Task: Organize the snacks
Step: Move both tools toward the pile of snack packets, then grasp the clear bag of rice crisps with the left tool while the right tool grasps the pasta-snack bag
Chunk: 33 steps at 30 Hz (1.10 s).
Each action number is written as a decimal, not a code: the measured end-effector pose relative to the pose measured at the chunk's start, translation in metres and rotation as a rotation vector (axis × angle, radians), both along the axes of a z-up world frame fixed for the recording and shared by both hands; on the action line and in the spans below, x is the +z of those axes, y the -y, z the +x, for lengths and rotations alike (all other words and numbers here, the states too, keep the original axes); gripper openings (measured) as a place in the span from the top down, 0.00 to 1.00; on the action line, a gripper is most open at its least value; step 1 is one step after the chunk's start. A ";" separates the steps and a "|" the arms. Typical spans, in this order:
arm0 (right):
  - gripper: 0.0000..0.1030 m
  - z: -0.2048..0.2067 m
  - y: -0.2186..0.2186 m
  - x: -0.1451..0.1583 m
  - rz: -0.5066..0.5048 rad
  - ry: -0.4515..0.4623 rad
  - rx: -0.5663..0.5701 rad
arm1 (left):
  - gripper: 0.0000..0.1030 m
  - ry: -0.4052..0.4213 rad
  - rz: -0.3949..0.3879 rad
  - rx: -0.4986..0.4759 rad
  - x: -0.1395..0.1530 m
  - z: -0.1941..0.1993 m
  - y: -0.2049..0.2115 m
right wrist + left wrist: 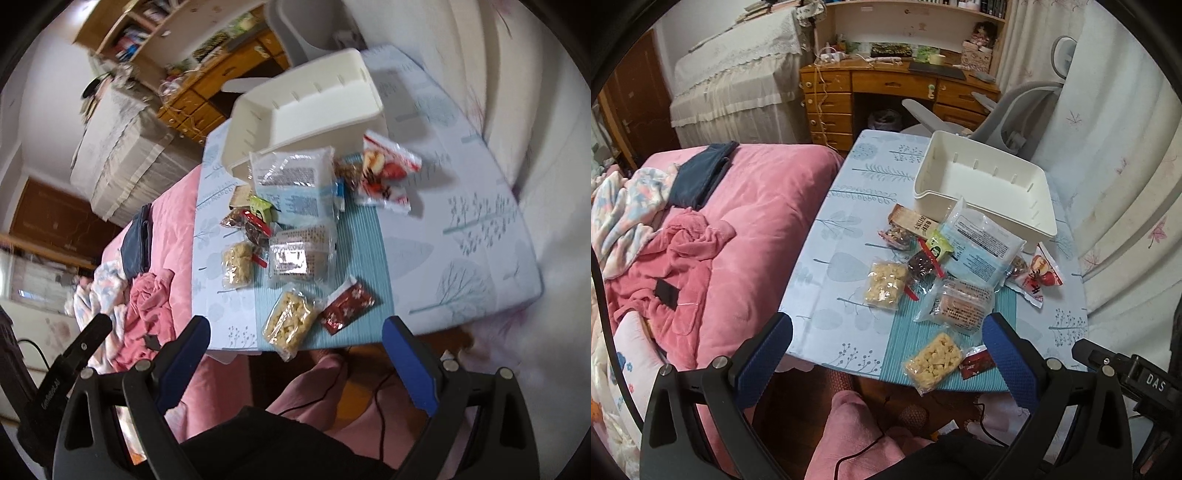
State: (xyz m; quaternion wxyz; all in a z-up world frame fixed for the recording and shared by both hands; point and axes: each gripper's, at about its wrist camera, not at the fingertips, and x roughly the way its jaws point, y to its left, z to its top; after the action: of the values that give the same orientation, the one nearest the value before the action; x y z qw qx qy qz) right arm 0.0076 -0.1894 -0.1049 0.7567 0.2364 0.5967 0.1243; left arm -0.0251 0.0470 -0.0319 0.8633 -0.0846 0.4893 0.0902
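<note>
Several snack packs lie on a small table (pixel 849 177). A white bin (pixel 988 184) stands empty at the far side; it also shows in the right wrist view (pixel 306 107). Nearest me lie a yellow puffed-rice bar (pixel 932 362) (pixel 290 319) and a small red packet (pixel 977 363) (pixel 347 306). Behind them are a clear cake pack (pixel 960 306), a large blue-white bag (pixel 982 247), a second rice bar (pixel 884 284) and a red-white packet (pixel 1039 277). My left gripper (pixel 886 339) is open above the table's near edge. My right gripper (pixel 295 343) is open there too, empty.
A bed with a pink quilt (pixel 738 206) borders the table's left side. A curtain (pixel 1126 166) hangs along the right. A grey chair (pixel 1015 107) and a wooden desk (pixel 886 85) stand behind the table. My pink-clad legs (pixel 849 435) are below.
</note>
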 end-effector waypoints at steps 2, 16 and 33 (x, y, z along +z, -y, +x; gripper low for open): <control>0.08 0.001 -0.001 -0.007 0.014 -0.033 -0.031 | 0.01 -0.012 -0.012 -0.016 -0.005 0.007 -0.006; 0.08 -0.002 -0.039 -0.072 0.141 -0.356 -0.342 | 0.05 -0.193 -0.074 -0.247 -0.051 0.093 -0.056; 0.15 -0.004 -0.100 -0.146 -0.004 -0.538 -0.556 | 0.34 -0.527 -0.090 -0.479 -0.169 0.178 -0.056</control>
State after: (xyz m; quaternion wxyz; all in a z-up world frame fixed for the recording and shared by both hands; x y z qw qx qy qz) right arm 0.0035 -0.0890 -0.2504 0.5786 0.4118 0.6872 -0.1530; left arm 0.1525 0.1027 -0.2012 0.6994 0.0205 0.7047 -0.1177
